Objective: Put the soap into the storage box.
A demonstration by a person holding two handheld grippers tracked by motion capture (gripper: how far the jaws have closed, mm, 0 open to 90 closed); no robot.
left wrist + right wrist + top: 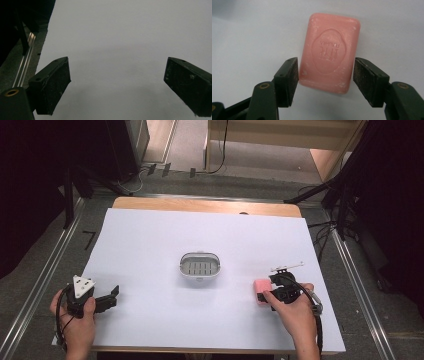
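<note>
soap dish (200,266) mid-table (150,240), soap (262,291) right

A white sheet (150,250) covers most of a wooden table (210,206) — bare wood shows only along its far edge. Grey floor (55,270) lies on both sides, crossed by metal rails (45,270). Black drapes (30,195) hang left and right. Beyond the table, cables (220,150) run over the floor toward a pale wooden frame (280,140).
</note>
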